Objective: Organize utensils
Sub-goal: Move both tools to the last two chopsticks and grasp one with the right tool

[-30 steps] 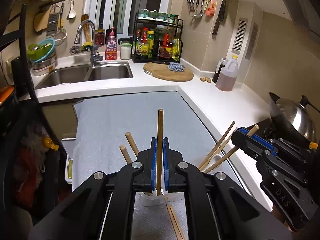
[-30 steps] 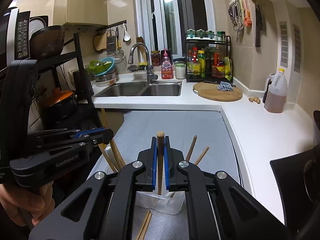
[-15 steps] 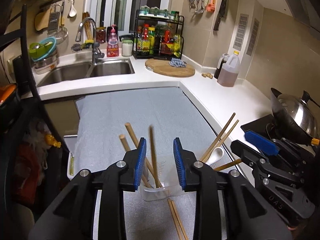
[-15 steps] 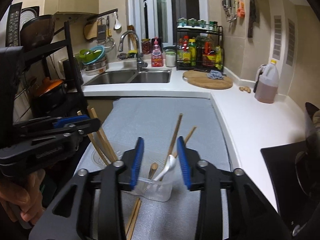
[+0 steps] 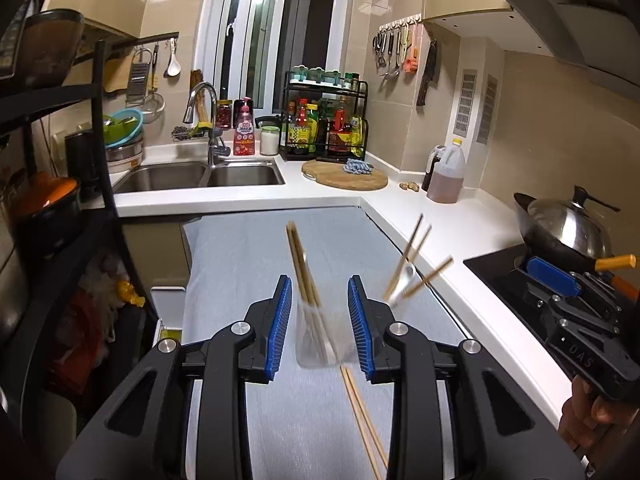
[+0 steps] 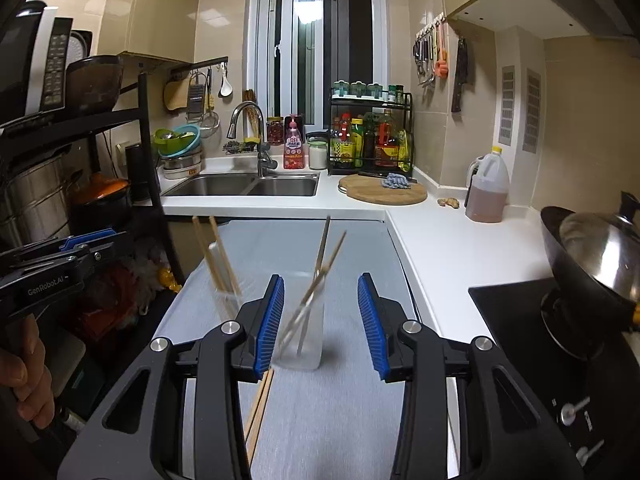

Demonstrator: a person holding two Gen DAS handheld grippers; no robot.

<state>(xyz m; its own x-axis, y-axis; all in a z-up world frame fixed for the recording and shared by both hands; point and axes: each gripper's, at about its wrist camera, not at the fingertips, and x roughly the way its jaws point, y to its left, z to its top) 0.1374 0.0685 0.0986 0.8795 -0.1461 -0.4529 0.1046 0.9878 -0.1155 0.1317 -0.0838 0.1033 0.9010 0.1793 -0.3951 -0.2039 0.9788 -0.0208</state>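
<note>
A grey mat is spread on the worktop, and on it two clear cups are stood, each holding wooden chopsticks; a white spoon is seen in the cup nearer the stove. A loose chopstick pair is left flat on the mat, just before the cups. The left gripper and right gripper are held empty, their jaws having just been parted and nothing pressed. A drop-off step appears finished; next, the loose pair would need pinching low and flat.

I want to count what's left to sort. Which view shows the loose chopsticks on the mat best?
The left wrist view: the loose chopsticks lie nearly unobstructed on the mat. In the right wrist view, they are partly hidden behind a gripper finger.
</note>
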